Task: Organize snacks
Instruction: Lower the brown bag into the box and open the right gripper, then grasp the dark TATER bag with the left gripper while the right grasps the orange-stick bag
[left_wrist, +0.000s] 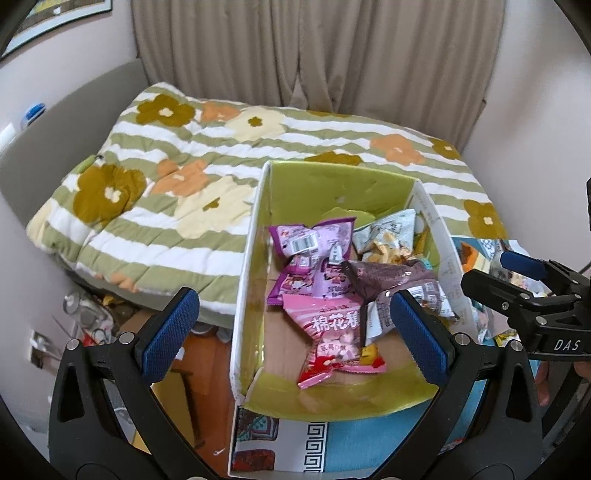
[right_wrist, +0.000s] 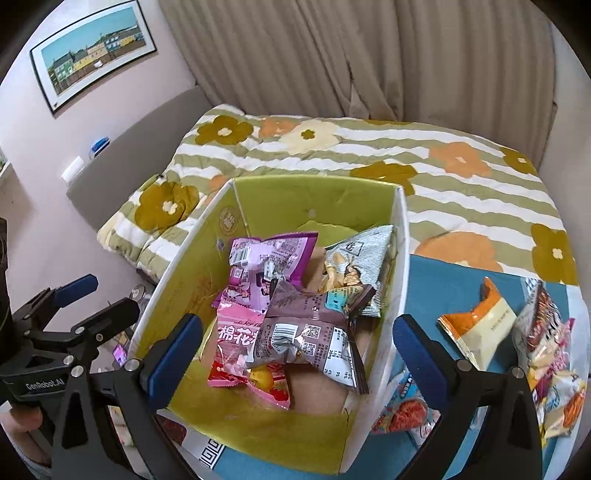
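An open cardboard box (right_wrist: 398, 258) with a green lining stands on a blue table (right_wrist: 436, 280). In it lie a purple packet (right_wrist: 269, 254), a pink marshmallow packet (right_wrist: 236, 339), a grey-white chip packet (right_wrist: 358, 258) and, on top, a brown packet (right_wrist: 310, 325). My right gripper (right_wrist: 297, 350) hangs open just above the brown packet, touching nothing. My left gripper (left_wrist: 295, 336) is open over the box's near-left part, above the pink packet (left_wrist: 332, 332), also empty. Each gripper shows at the edge of the other's view: the right gripper (left_wrist: 498, 273) and the left gripper (right_wrist: 99, 295).
Loose snacks lie on the table right of the box: an orange-and-cream packet (right_wrist: 480, 325), a pile of packets (right_wrist: 550, 354) and a red packet (right_wrist: 402, 410) against the box wall. A floral quilt (right_wrist: 369, 155) covers the bed behind. Clutter sits on the floor (left_wrist: 92, 317) to the left.
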